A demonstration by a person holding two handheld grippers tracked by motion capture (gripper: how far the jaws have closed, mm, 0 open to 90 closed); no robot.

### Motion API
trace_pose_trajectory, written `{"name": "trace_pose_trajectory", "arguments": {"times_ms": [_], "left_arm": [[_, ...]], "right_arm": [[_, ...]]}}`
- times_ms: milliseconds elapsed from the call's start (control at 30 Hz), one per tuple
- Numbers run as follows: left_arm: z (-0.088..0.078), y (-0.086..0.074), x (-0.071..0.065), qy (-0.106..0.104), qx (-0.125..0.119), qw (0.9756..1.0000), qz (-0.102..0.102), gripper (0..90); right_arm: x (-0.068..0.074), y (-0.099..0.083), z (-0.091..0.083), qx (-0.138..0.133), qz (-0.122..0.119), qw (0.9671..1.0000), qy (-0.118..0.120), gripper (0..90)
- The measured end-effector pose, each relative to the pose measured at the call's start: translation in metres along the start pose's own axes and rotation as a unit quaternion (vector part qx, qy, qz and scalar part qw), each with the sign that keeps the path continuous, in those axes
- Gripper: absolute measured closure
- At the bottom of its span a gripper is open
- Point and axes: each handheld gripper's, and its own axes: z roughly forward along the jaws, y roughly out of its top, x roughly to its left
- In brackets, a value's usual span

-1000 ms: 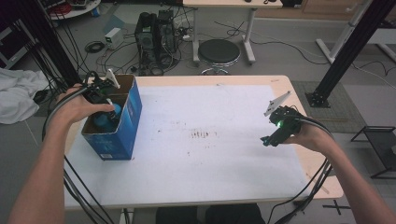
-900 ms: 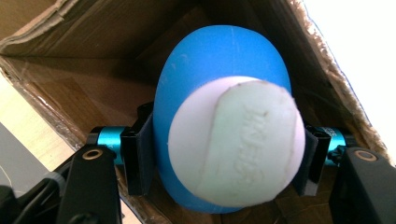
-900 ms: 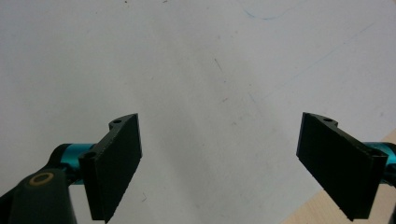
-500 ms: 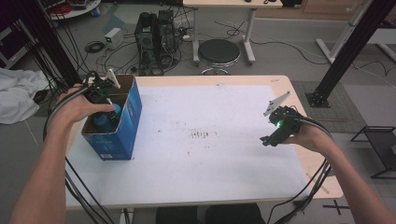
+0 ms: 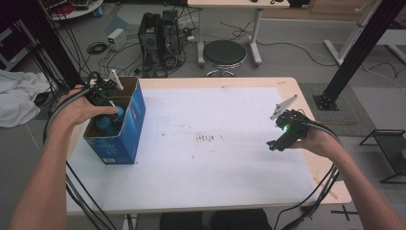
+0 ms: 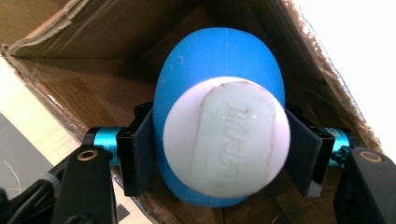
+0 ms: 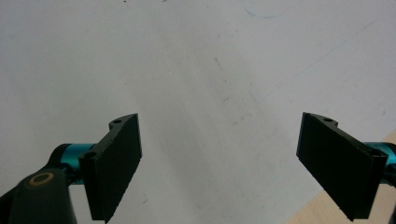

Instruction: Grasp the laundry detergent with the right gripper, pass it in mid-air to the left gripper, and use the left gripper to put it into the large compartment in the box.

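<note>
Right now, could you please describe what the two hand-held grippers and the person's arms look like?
Each hand-held gripper is black, with two flat black rectangular jaws on teal metal fittings and brass-coloured rivets. The left hand-held gripper and the right hand-held gripper each carry a grey three-cornered plate on top and trail black cables. A green light glows on the right one. The forearms are bare, with no sleeves showing.

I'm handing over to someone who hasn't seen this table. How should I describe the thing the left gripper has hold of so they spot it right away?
Start at the blue cardboard box standing open on the table's left edge. Inside its open top, the left gripper is clamped on a blue bottle, one jaw on each side. Its round white cap with raised lettering sets it apart from the brown cardboard around it.
</note>
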Motion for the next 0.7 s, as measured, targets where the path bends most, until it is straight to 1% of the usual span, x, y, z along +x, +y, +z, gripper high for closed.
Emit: {"name": "trace_pose_trajectory", "arguments": {"times_ms": [33,67,100,133,167,200,233,267,300,333,367,400,433,467,500,533,567,600,667,700], "left_arm": [[0.000,0.000,-0.001,0.000,-0.002,1.0000,-0.002,34.9],[-0.001,0.000,0.000,0.001,0.002,1.0000,0.003,34.9],[-0.003,0.001,0.002,0.001,0.019,0.9996,0.021,33.3],[-0.004,0.001,0.002,0.000,0.022,0.9995,0.022,33.3],[-0.003,0.001,0.002,-0.001,0.019,0.9997,0.018,29.7],[-0.003,0.001,0.000,-0.001,0.010,0.9999,0.009,29.7],[-0.005,0.001,0.001,0.001,0.018,0.9996,0.023,29.7],[-0.005,0.001,0.000,0.005,0.006,0.9999,0.013,29.9],[-0.007,0.001,0.001,0.004,0.014,0.9997,0.021,29.8],[-0.007,0.001,-0.001,0.003,0.004,0.9999,0.011,29.7],[-0.009,0.002,0.000,0.004,0.010,0.9997,0.021,29.8],[-0.009,0.002,-0.002,0.005,0.002,0.9999,0.013,29.7],[-0.011,0.003,-0.002,0.007,0.007,0.9998,0.020,29.7],[-0.012,0.003,-0.002,0.007,0.008,0.9997,0.020,29.7],[-0.013,0.003,-0.003,0.009,-0.002,0.9999,0.013,29.7],[-0.015,0.003,-0.002,0.011,0.006,0.9996,0.024,29.7],[-0.018,0.004,-0.002,0.012,0.011,0.9995,0.028,29.7],[-0.018,0.003,-0.003,0.013,-0.001,0.9997,0.019,29.7],[-0.020,0.003,-0.003,0.014,0.001,0.9997,0.021,29.7],[-0.020,0.003,-0.006,0.014,-0.013,0.9998,0.005,29.7]], "right_arm": [[0.000,0.000,0.000,-0.001,-0.003,1.0000,-0.001,13.3],[0.000,0.000,0.000,-0.002,-0.003,1.0000,0.000,13.3],[0.000,0.000,0.000,-0.002,-0.003,1.0000,-0.001,13.3],[0.000,0.000,0.000,-0.002,-0.003,1.0000,-0.001,13.3],[0.000,0.000,0.000,-0.001,-0.003,1.0000,-0.003,13.3],[0.000,0.000,0.000,-0.002,-0.002,1.0000,-0.001,13.3],[0.000,0.000,0.000,-0.001,-0.004,1.0000,0.001,13.3],[0.000,0.000,0.000,0.000,-0.001,1.0000,0.002,13.3],[0.000,0.000,0.000,-0.001,-0.003,1.0000,0.003,13.3],[0.000,0.000,0.000,0.001,-0.002,1.0000,0.001,13.3],[0.000,0.000,0.000,0.001,-0.002,1.0000,-0.001,13.3],[0.000,-0.001,0.000,-0.004,0.000,1.0000,0.000,13.3],[0.000,-0.001,0.000,-0.004,0.000,1.0000,0.000,13.3],[0.000,-0.001,0.000,-0.001,0.001,1.0000,-0.003,13.3],[0.000,-0.001,0.000,-0.001,-0.001,1.0000,-0.001,13.3],[0.000,-0.001,0.000,-0.003,-0.001,1.0000,0.000,13.3],[0.000,-0.001,0.000,0.000,-0.004,1.0000,0.001,13.3],[0.000,-0.001,0.000,0.000,-0.003,1.0000,-0.001,13.3],[0.000,-0.001,0.000,-0.001,-0.001,1.0000,-0.002,13.3],[0.001,-0.001,0.000,0.000,-0.001,1.0000,-0.002,13.3]]}}
